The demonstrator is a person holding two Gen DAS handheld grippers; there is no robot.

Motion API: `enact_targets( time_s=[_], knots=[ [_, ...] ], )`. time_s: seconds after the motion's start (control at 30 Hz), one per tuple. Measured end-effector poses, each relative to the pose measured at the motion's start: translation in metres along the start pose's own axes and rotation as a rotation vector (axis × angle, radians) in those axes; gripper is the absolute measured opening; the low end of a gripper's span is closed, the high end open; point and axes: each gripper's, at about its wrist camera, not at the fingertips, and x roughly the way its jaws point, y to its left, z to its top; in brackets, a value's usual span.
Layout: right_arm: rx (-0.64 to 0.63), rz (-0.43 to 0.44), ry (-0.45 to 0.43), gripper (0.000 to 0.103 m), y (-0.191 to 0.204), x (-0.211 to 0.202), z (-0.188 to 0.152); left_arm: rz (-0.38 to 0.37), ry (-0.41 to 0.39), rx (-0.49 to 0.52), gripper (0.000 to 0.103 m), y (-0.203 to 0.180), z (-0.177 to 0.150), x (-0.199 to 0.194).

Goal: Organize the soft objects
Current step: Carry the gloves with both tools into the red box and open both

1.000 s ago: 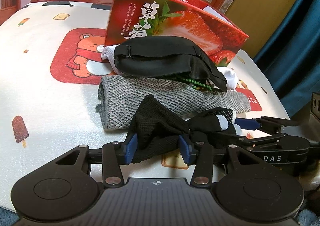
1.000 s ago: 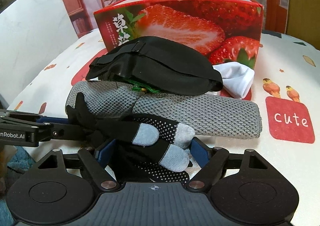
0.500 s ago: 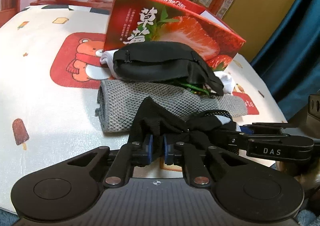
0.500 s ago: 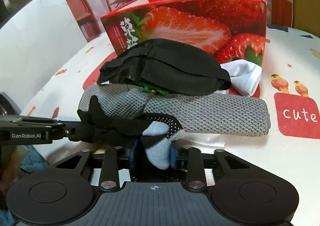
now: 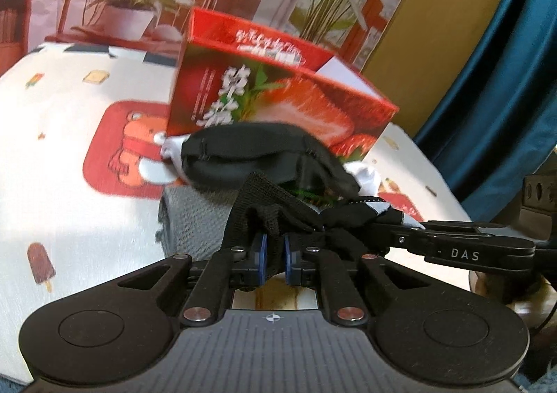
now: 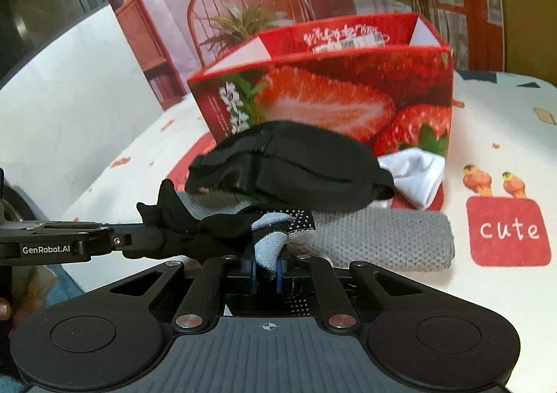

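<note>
A black sock with grey-blue heel and toe (image 5: 278, 212) is stretched between both grippers, lifted off the table. My left gripper (image 5: 273, 255) is shut on its black cuff end. My right gripper (image 6: 266, 267) is shut on its grey-blue toe end (image 6: 269, 246). Behind it lie a folded grey knit cloth (image 6: 383, 240) and on it a black eye mask (image 6: 296, 166), with a white sock (image 6: 414, 173) against the box. The open red strawberry box (image 6: 348, 97) stands behind the pile; it also shows in the left wrist view (image 5: 271, 100).
The table has a white cartoon-print cover (image 5: 69, 156) with a red "cute" patch (image 6: 508, 233). A chair and potted plant (image 6: 243, 20) stand behind the table. A blue curtain (image 5: 504, 62) hangs at the right.
Both grippers closed on the black sock, then lifted it up off the table. The views rose and the box now sits lower and farther in the frames.
</note>
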Motion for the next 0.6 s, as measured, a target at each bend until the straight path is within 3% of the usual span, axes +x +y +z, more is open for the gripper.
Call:
enact_targets(
  time_s=[0.3,0.6],
  knots=[
    [-0.025,0.002,-0.105,0.008,0.002,-0.021,0.036,-0.033,-0.090,0.055,0.011,-0.019,0.040,-0.020],
    [-0.068,-0.024,-0.208,0.008,-0.005,-0.032,0.093,-0.052,-0.162,0.120,0.011,-0.044,0.104,-0.012]
  ],
)
